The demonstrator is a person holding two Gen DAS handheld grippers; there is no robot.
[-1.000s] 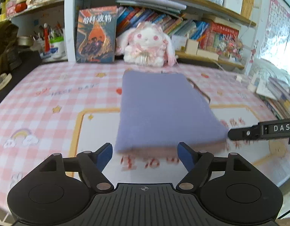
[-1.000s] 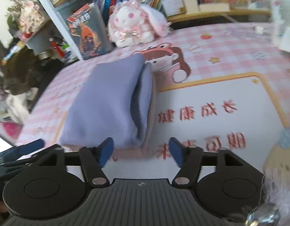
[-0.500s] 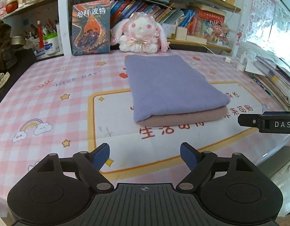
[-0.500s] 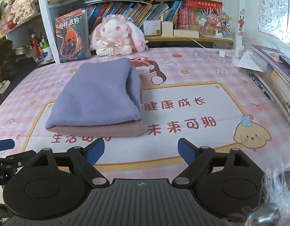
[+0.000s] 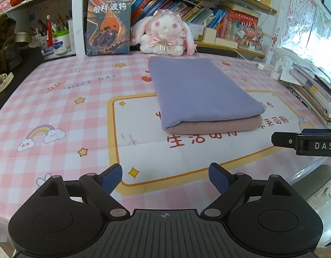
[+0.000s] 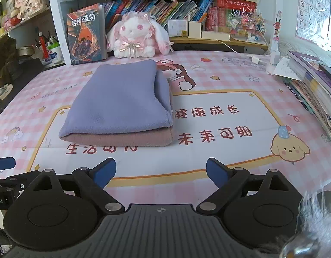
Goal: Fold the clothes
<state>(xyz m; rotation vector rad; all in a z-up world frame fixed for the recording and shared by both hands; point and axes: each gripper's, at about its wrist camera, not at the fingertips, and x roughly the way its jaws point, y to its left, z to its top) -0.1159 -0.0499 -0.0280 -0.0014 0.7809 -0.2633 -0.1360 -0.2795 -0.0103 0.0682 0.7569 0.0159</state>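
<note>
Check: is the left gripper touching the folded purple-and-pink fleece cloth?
Apart. The left wrist view shows bare tablecloth between the open left gripper and the folded purple-and-pink fleece cloth.

Left gripper (image 5: 165,177): jaws spread wide, nothing between them. Its blue fingertips (image 5: 111,177) stand apart, level with one another, pointing toward the folded cloth (image 5: 200,90) and well short of its near edge. No contact with the cloth.

Right gripper (image 6: 161,172): jaws likewise spread wide and empty. Its blue fingertips (image 6: 217,172) sit level, aimed at the cloth's near edge, clear of it and not touching.

Relative position: the right gripper's arm shows at the right edge of the left wrist view, nearer than the cloth and to its right. A blue fingertip of the left gripper shows at the left edge of the right wrist view, nearer than the cloth and to its left.
</note>
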